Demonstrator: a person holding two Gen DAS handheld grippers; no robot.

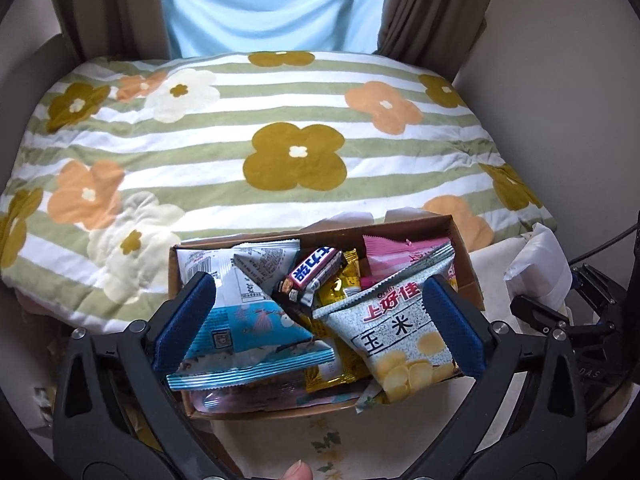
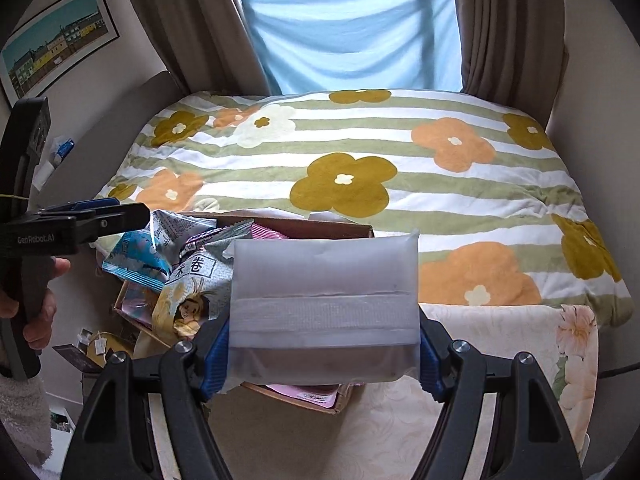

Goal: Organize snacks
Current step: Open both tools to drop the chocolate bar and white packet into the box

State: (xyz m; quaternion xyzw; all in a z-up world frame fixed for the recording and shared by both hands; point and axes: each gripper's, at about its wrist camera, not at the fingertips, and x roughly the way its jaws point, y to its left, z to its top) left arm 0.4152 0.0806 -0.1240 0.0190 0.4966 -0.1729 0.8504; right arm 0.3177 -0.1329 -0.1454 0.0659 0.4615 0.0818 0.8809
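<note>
A cardboard box (image 1: 468,276) holds several snack packets: a blue-and-white packet (image 1: 256,340), a grey corn-chip bag (image 1: 400,332), a dark chocolate bar (image 1: 316,276) and a pink packet (image 1: 396,256). My left gripper (image 1: 320,316) hangs over the box, open wide, its blue pads (image 1: 188,320) apart from the packets below. From the right wrist view that left gripper (image 2: 100,220) shows at the left edge above the box (image 2: 340,228). My right gripper (image 2: 324,360) is shut on a white translucent packet (image 2: 324,292), held flat over the box's near right part.
A bed with a striped floral quilt (image 1: 296,128) lies beyond the box. The box rests on a cream floral cloth (image 2: 500,340). Brown curtains (image 2: 504,20) and a light blue sheet (image 2: 352,32) hang at the far end. Black gear (image 1: 592,312) stands at the right.
</note>
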